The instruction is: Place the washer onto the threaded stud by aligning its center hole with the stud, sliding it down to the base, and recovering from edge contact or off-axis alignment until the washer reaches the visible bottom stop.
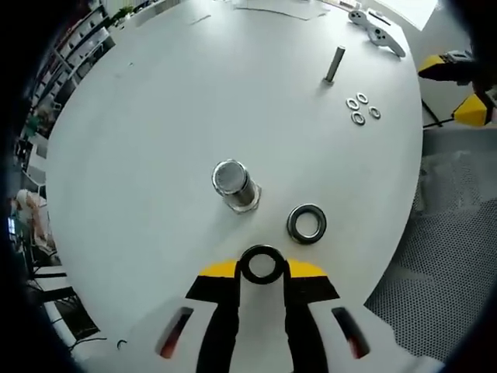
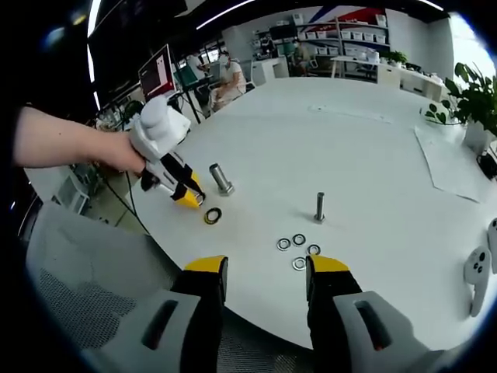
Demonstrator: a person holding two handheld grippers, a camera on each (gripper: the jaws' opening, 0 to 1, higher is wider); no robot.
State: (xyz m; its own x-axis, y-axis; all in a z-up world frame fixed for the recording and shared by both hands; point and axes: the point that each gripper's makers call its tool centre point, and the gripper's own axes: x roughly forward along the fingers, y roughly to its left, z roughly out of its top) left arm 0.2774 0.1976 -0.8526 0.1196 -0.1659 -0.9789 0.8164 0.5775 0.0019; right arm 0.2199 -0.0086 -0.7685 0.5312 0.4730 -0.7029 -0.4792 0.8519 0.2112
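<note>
Washer [image 1: 262, 265] pinched flat in left gripper [image 1: 262, 273], just short of upright stud [image 1: 235, 186] ahead; right gripper [image 2: 264, 273] open, empty, well apart.

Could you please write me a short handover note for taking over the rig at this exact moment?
Left gripper: shut on a dark washer, just short of the large stud.
Right gripper: open, holding nothing, at the table edge.
A second dark washer lies flat beside the large stud. Four small washers lie near the thin stud.
Done: washer picked up.
Left: centre its hole over the stud and slide it down to the base.
</note>
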